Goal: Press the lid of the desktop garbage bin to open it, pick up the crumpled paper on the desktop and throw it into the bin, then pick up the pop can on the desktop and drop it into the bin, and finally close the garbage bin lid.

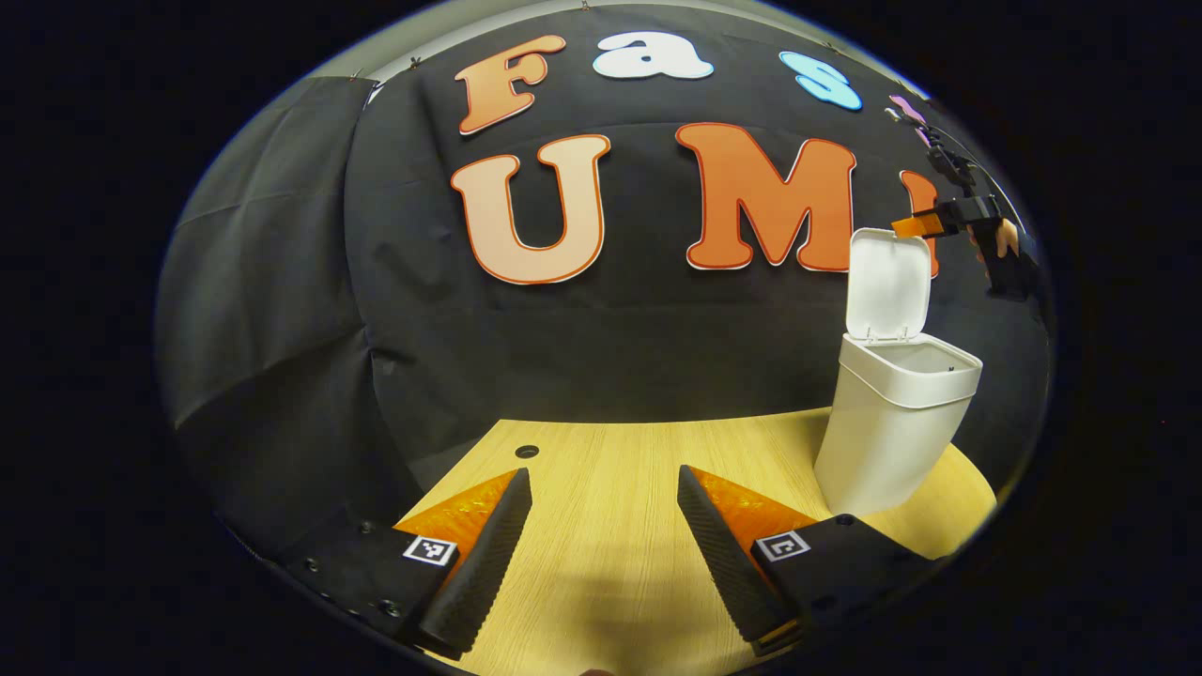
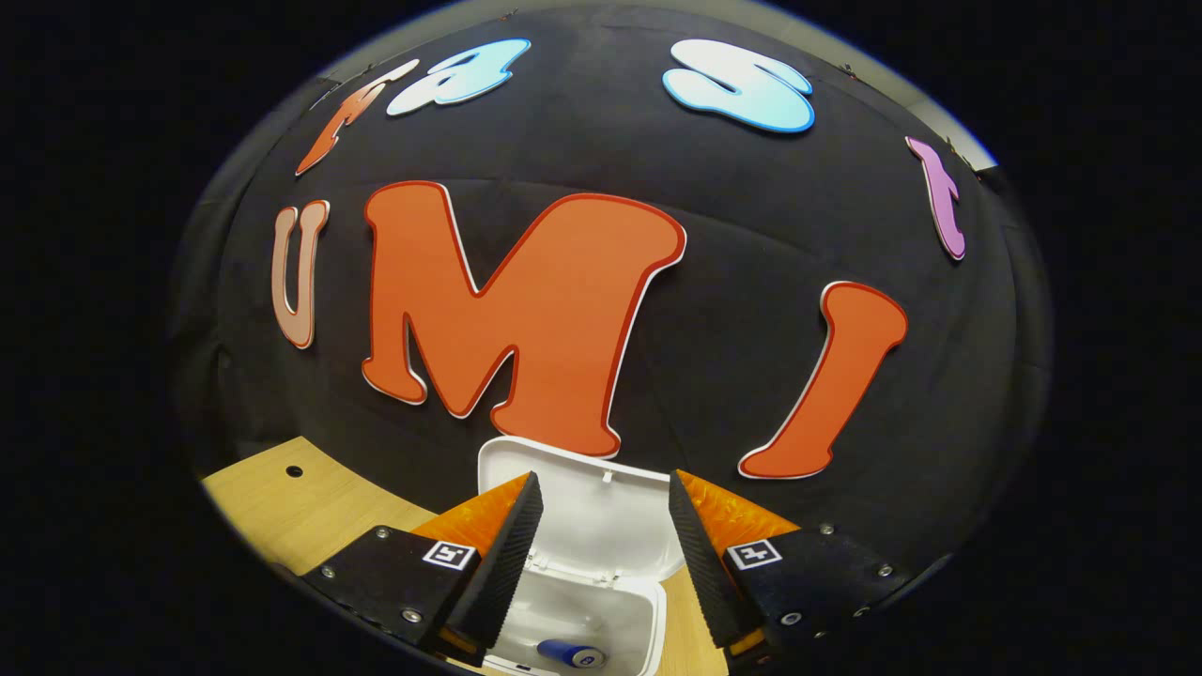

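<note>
The white garbage bin (image 1: 892,422) stands on the wooden desktop (image 1: 610,488), lid (image 1: 887,286) upright. Inside lies a blue pop can (image 2: 568,652); its end marking is too small to read. The right gripper (image 2: 601,545) hangs above the opening, jaws wide, empty. The left gripper (image 1: 606,545) is well apart, jaws wide.

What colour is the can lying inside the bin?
Blue, with a pale end; the pop can lies at the bottom of the open white bin, best in the right gripper view.
</note>
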